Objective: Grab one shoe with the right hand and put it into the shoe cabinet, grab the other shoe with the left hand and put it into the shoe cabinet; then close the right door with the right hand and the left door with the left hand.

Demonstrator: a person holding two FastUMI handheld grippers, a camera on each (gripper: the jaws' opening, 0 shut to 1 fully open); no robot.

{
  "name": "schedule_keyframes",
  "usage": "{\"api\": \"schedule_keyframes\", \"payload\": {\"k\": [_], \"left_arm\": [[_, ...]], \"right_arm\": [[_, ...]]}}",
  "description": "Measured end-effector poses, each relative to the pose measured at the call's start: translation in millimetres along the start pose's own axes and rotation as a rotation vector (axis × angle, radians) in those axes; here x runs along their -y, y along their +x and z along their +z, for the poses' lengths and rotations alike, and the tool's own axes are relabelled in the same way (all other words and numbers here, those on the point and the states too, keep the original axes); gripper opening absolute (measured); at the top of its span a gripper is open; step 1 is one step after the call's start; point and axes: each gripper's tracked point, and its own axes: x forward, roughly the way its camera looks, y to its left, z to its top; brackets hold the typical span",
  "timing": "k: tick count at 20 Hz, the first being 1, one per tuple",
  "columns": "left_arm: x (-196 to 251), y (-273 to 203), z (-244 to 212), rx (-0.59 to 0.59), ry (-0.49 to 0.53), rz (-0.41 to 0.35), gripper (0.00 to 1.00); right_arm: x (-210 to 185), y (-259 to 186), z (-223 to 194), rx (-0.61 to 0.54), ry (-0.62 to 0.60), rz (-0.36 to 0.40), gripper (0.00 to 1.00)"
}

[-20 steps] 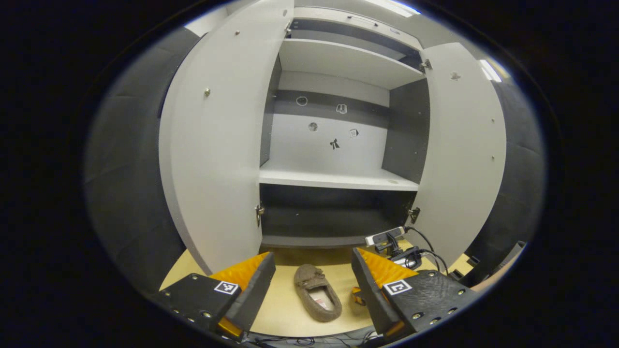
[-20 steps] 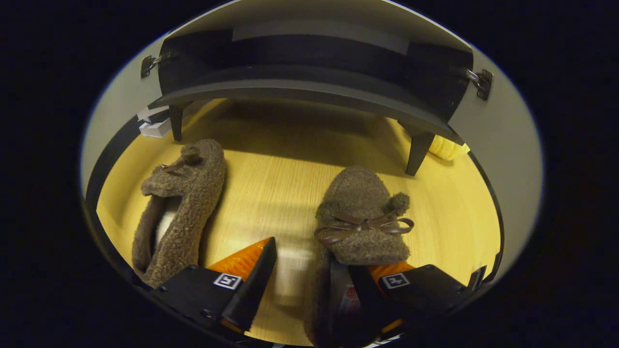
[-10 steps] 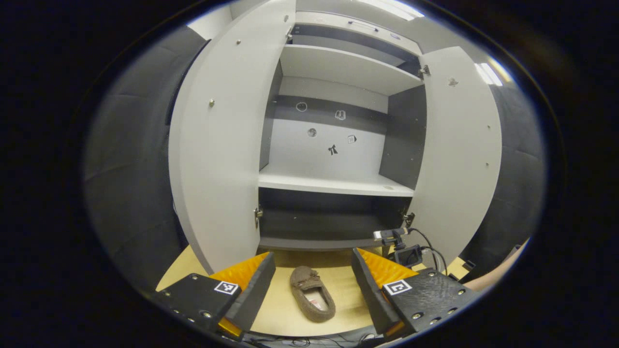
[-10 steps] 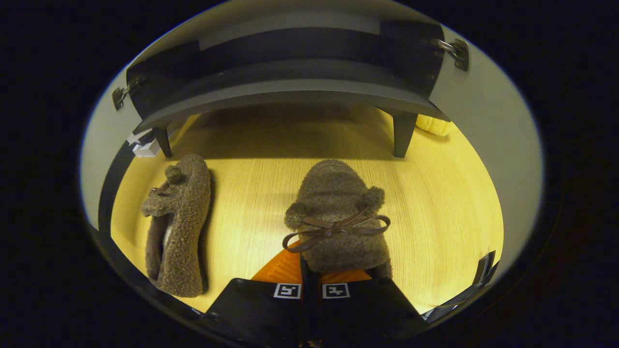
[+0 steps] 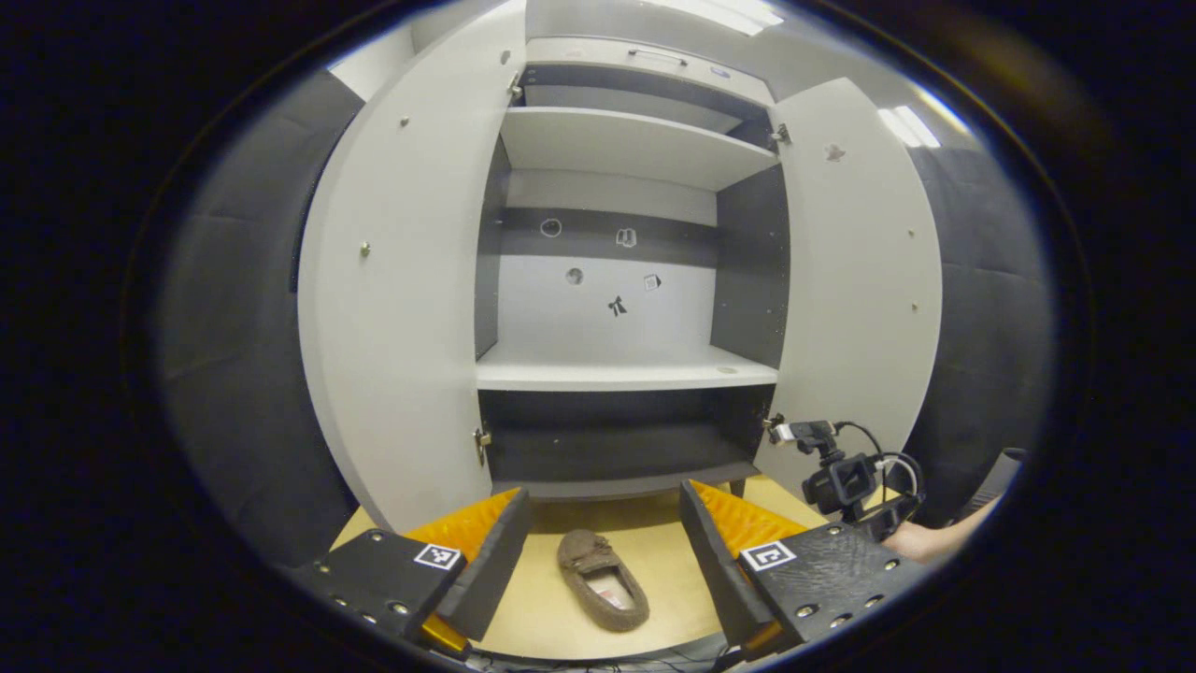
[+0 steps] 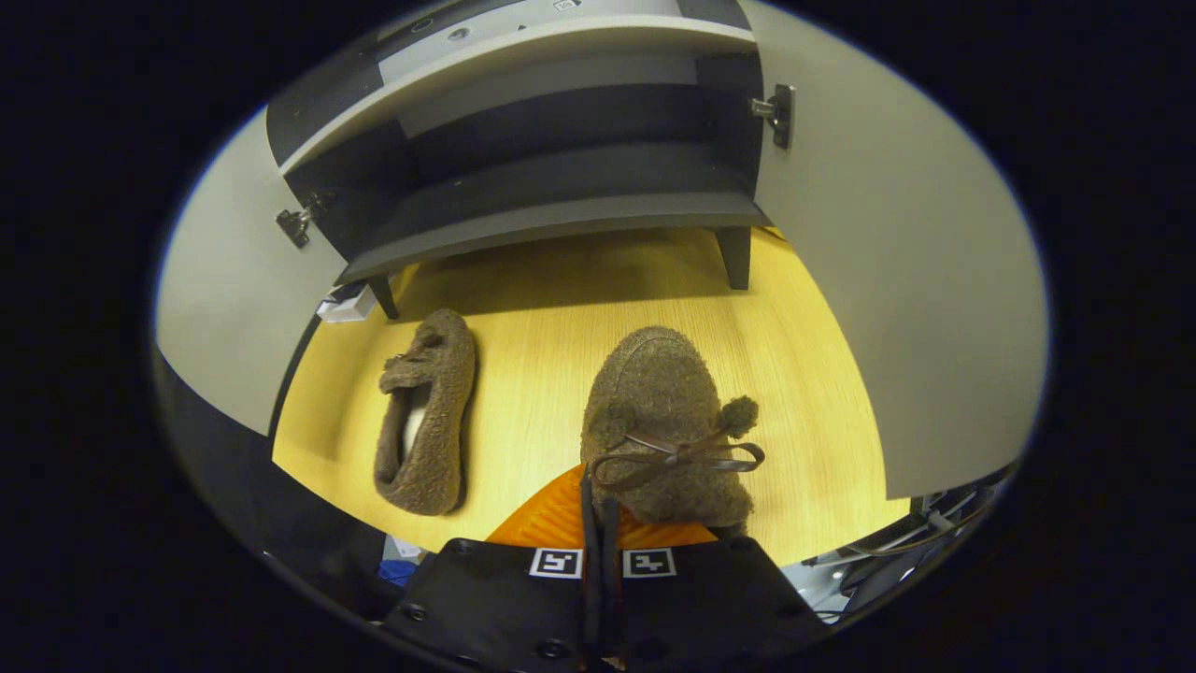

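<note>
Brown fuzzy bow-tied slipper now lifted off the wooden floor, pinched in right claw; left claw still wide.

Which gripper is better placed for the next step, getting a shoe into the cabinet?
Right. The right gripper is shut on a shoe facing the cabinet; the left gripper is open.

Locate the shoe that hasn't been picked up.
In the right gripper view the loose shoe lies on the floor, left of the held shoe, before the cabinet.
</note>
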Motion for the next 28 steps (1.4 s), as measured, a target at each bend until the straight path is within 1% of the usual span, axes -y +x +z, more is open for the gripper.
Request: {"api": "schedule_keyframes", "payload": {"k": [1, 2, 4, 5, 8, 13, 17, 19, 20, 22, 23, 24, 25, 27, 28], "left_arm": [[-2, 1, 0, 0.000, 0.003, 0.001, 0.95], [-3, 2, 1, 0.001, 0.002, 0.001, 0.95], [-6, 5, 1, 0.000, -0.004, 0.005, 0.95], [-7, 6, 1, 0.001, -0.007, 0.008, 0.95], [-9, 7, -1, -0.001, -0.007, 0.013, 0.95], [-5, 7, -1, -0.004, 0.000, 0.004, 0.95], [0, 7, 5, -0.003, 0.009, -0.010, 0.95], [2, 8, 13, 0.007, 0.016, -0.019, 0.95], [3, 10, 20, 0.023, 0.018, -0.023, 0.92], [6, 18, 30, 0.049, 0.017, -0.028, 0.92], [7, 23, 32, 0.049, 0.017, -0.026, 0.95], [6, 27, 37, 0.048, 0.018, -0.018, 0.92], [5, 31, 42, 0.046, 0.012, -0.007, 0.95], [4, 36, 56, 0.058, -0.005, 0.007, 0.95], [2, 38, 63, 0.063, -0.012, 0.016, 0.92]], "right_arm": [[-2, -10, 2, 0.011, 0.004, 0.008, 0.00], [-6, -22, 5, 0.023, 0.003, 0.020, 0.01], [-13, -52, 13, 0.053, -0.009, 0.043, 0.00], [-17, -64, 16, 0.065, -0.011, 0.051, 0.01], [-33, -100, 35, 0.107, -0.019, 0.092, 0.01], [-60, -149, 91, 0.230, -0.065, 0.149, 0.02], [-78, -179, 148, 0.331, -0.128, 0.180, 0.02], [-80, -187, 181, 0.389, -0.170, 0.178, 0.02], [-78, -187, 196, 0.414, -0.192, 0.161, 0.00], [-75, -188, 227, 0.451, -0.227, 0.134, 0.02], [-75, -188, 243, 0.465, -0.231, 0.130, 0.02], [-75, -187, 257, 0.477, -0.234, 0.130, 0.02], [-76, -185, 272, 0.491, -0.234, 0.134, 0.02], [-79, -181, 302, 0.523, -0.233, 0.148, 0.02], [-80, -179, 318, 0.537, -0.236, 0.156, 0.02]]}}
